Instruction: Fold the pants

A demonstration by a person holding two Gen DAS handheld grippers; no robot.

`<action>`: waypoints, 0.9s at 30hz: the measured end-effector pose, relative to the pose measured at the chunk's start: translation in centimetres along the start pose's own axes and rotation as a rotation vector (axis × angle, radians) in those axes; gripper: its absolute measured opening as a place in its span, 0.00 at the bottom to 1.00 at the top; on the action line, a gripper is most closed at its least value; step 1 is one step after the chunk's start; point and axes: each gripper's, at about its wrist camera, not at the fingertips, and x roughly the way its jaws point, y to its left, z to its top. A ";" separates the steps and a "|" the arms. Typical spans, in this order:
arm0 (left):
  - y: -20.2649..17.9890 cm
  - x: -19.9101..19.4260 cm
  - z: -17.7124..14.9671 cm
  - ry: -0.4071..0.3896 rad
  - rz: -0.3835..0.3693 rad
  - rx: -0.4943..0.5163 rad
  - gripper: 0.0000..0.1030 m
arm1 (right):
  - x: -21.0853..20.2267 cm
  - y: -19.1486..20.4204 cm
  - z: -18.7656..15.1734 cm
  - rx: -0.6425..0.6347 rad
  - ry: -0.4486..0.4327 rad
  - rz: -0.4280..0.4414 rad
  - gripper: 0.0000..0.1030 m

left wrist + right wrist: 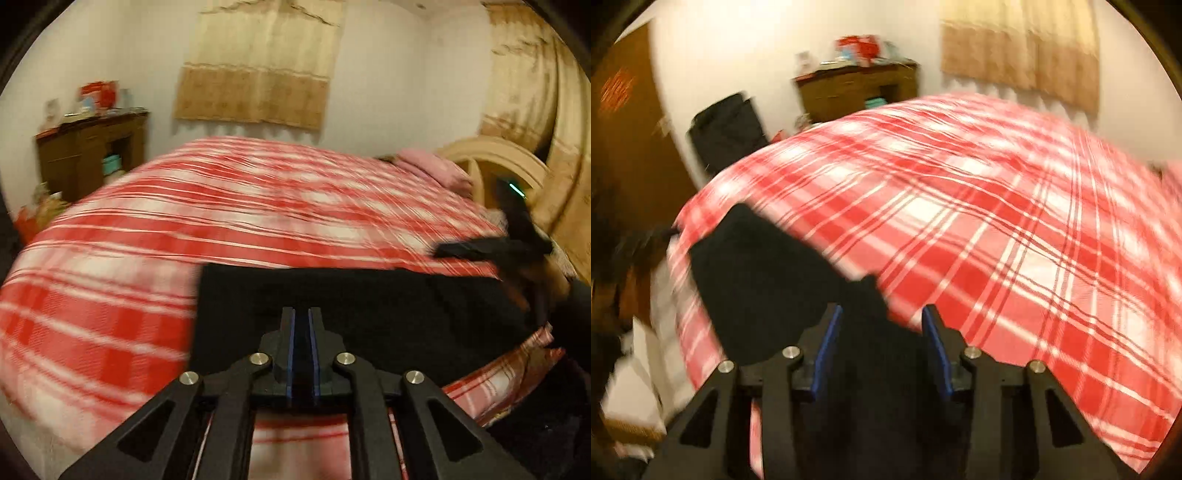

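Covering the bed, a red plaid blanket (155,236) bears black pants (369,295); left hand-held gripper (301,314) narrow, right (882,314) wide.

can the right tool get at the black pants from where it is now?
Probably yes. In the right wrist view the right tool is open with the black pants lying on the plaid bedspread directly ahead, dark fabric showing between its fingers. Nothing blocks the way; blur hides whether there is contact.
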 end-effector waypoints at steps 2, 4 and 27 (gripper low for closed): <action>-1.2 2.1 -0.3 0.033 -0.017 -0.004 0.64 | 2.0 -1.3 1.4 0.077 0.033 0.025 0.45; -2.0 3.2 -0.7 0.022 -0.034 -0.011 0.77 | 4.3 -2.4 2.1 0.150 0.092 0.090 0.44; -3.4 4.6 -3.7 0.077 -0.031 0.029 0.81 | 6.8 -3.4 1.0 0.208 0.151 0.126 0.11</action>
